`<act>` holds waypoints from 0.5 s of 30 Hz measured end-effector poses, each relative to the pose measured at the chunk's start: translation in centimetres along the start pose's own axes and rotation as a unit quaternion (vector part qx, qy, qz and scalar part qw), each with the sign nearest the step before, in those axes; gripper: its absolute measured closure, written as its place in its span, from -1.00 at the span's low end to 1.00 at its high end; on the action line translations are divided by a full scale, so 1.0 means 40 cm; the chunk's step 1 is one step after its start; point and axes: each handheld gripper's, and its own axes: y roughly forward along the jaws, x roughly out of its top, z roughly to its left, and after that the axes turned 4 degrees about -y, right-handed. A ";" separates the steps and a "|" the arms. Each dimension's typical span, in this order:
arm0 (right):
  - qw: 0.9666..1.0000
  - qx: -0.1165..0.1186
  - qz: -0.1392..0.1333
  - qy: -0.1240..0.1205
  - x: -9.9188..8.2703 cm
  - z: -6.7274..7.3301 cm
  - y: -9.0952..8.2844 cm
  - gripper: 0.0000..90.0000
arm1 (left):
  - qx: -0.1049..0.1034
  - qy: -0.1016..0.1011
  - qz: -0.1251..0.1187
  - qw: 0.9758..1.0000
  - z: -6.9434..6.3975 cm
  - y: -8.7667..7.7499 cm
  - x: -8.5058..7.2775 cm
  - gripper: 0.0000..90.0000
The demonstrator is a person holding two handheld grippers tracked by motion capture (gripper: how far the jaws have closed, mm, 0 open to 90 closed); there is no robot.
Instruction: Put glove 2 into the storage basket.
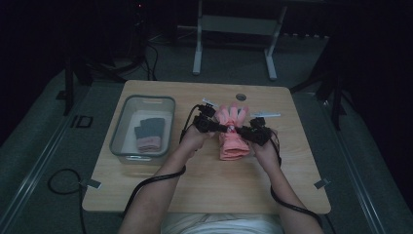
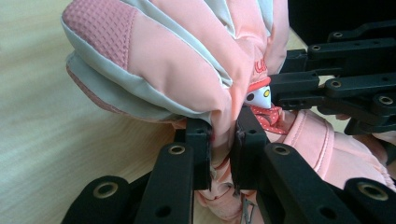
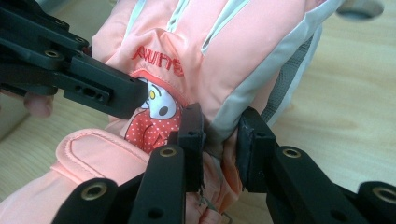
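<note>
A pink and grey padded glove [image 1: 233,144] lies in the middle of the wooden table [image 1: 204,180], fingers pointing away from the person. My left gripper [image 1: 224,127] is shut on a fold of the glove [image 2: 187,70] at its left side. My right gripper [image 1: 242,130] is shut on the glove's [image 3: 224,51] grey-trimmed right edge. The two grippers meet over the glove's back, close to a small cartoon patch [image 3: 159,109]. In the left gripper view the other gripper's black linkage [image 2: 345,88] reaches in from the right.
A clear plastic bin [image 1: 118,131] stands at the table's left and holds a grey and pink glove pair [image 1: 148,134]. A white strip [image 1: 267,115] lies behind the right gripper. A round grommet [image 1: 241,96] sits near the far edge. Cables trail off the front.
</note>
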 end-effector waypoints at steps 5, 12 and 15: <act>1.000 0.001 -0.021 -0.008 0.039 0.023 -0.027 0.65 | -0.001 0.009 -0.014 1.000 -0.016 -0.057 0.025 0.77; 0.999 0.005 -0.039 -0.015 0.084 0.052 -0.042 0.65 | 0.002 0.014 -0.027 1.000 -0.019 -0.120 0.045 0.77; 0.998 0.013 -0.048 -0.025 0.124 0.083 -0.043 0.65 | 0.008 0.014 -0.041 0.999 -0.013 -0.175 0.051 0.77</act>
